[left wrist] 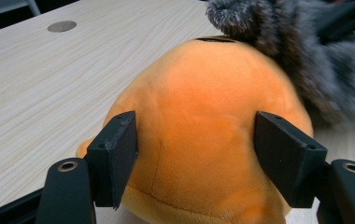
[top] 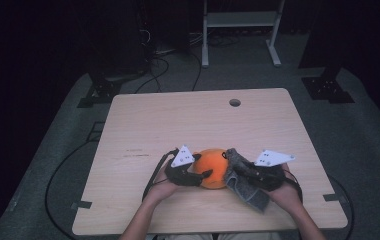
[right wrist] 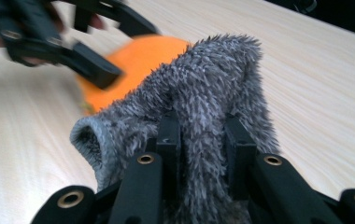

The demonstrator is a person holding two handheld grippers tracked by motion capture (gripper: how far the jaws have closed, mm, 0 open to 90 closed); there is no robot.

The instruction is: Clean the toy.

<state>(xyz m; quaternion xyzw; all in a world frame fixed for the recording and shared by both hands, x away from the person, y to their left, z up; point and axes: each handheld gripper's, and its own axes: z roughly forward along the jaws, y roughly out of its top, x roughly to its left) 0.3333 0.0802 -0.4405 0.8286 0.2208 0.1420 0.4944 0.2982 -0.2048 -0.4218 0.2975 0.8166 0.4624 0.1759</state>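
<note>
Near the table's front edge, grey sock [top: 245, 182] drapes lengthwise toward the person.

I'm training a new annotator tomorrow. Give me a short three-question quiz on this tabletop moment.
1. True or false: the left gripper grips the orange plush toy from both sides.
2. What is pinched in the right gripper? A) a sponge B) the grey fuzzy cloth C) a cable
3. Fill in: in the high view, the cloth lies against the toy's ____ side.

Key: 1 true; 2 B; 3 right.
</note>
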